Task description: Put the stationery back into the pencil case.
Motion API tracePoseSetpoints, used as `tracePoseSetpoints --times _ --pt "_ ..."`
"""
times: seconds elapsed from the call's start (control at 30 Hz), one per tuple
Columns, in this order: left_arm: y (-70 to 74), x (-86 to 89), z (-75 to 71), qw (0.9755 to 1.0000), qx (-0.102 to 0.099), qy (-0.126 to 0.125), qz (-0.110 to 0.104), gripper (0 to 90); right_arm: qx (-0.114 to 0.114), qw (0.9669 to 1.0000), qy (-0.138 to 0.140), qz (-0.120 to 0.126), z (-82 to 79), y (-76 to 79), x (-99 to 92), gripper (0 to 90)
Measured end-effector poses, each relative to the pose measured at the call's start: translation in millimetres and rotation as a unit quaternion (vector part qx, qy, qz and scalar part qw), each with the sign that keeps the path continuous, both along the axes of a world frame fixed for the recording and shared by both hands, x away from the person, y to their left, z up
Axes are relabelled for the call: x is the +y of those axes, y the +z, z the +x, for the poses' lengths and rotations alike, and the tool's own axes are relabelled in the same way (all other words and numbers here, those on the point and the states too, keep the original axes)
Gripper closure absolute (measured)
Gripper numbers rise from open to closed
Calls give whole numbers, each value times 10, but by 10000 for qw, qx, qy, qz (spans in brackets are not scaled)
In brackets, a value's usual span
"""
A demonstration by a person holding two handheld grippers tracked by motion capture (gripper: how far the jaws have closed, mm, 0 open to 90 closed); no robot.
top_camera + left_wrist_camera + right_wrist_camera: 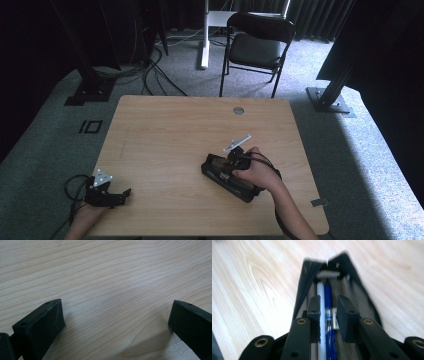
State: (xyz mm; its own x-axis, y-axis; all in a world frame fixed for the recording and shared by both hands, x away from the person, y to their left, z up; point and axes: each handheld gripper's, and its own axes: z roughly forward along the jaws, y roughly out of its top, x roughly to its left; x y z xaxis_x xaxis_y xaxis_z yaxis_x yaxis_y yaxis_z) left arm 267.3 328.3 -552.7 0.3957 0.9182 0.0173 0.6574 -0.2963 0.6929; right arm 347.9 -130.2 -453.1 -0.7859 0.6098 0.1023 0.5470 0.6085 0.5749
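With our right gripper's (328, 312) fingers nearly together around the 2 pens, 1 white (321, 315) and 1 blue (328, 312), in the open black fabric pencil case (359, 297), we needed a firm, straight lift, while our left gripper's (116, 322) fingers stood apart over the bare wooden worktop (105, 277).

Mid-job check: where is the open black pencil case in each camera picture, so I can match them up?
High view: the pencil case lies right of centre on the wooden table, under the right gripper.
Left gripper view: it is out of frame; bare tabletop lies between the wide-open jaws.
Right gripper view: the case runs up the centre, with a white pen and a blue pen between the jaws.
Shared landmark: the table's pale wood grain.
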Motion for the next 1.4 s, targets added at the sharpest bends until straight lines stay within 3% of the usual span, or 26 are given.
tracePoseSetpoints --times 0.3,0.5,0.63,0.83,1.17,1.3,1.4 --pt "0 1 1 10000 -4 -3 6 5 -269 9984 -73 492 -11 155 -84 671" --pt "0 1 0 10000 -3 -4 6 6 -481 9970 -82 605 2 142 -110 614" --pt "0 1 0 10000 -2 -3 6 5 -502 9965 -99 655 1 134 -119 579" --pt "1 1 0 10000 -1 -2 8 5 -584 9939 -345 872 11 131 -171 490" --pt "0 1 0 10000 -2 -4 7 6 -863 9855 -867 1179 40 144 -361 384" --pt "0 0 0 10000 1 -1 1 6 -943 9821 -1102 1204 61 119 -450 384" --pt "0 0 0 10000 0 -1 0 6 -968 9811 -1281 1078 79 46 -526 386"
